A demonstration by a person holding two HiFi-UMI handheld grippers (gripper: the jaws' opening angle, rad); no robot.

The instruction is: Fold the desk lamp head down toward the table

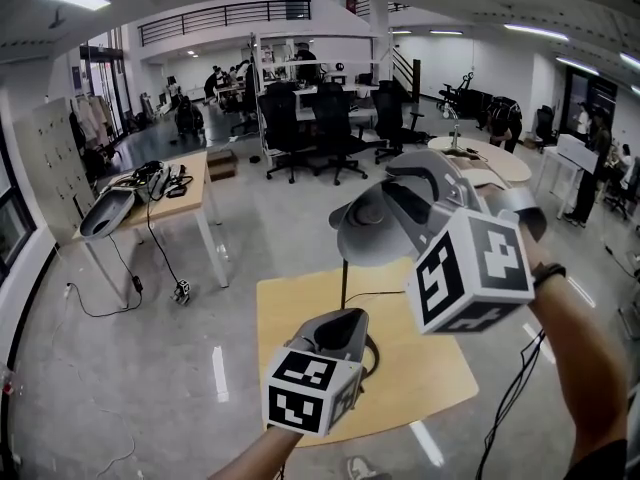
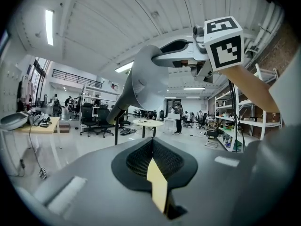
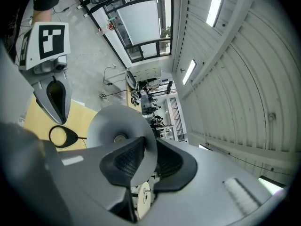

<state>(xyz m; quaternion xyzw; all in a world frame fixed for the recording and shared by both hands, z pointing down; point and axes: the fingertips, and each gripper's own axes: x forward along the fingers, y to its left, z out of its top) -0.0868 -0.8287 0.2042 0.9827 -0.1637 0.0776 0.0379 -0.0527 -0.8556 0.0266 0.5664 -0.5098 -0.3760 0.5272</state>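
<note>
The lamp head (image 1: pixel 372 236) is seen centre frame in the head view, raised on a thin black pole (image 1: pixel 343 283) above the yellow counter (image 1: pixel 430 368). It is well clear of the surface, so the fold is not yet done. Its rim is taken edge-on by the right gripper (image 1: pixel 405 200). In the right gripper view the pads are seen on both faces of the thin shade, so it is judged clamped on the lamp head. The left gripper (image 1: pixel 340 330), lower centre, is clenched with nothing in it. It is held low near the base (image 3: pixel 60 135); whether they touch cannot be told.

The head is judged light, thin-walled and smooth, so slip at the rim is possible. A deeper bite, or a hold nearer the joint, is preferred. The joint is likely stiff and the base small, so tipping is a risk unless the base is pinned by the left gripper.
</note>
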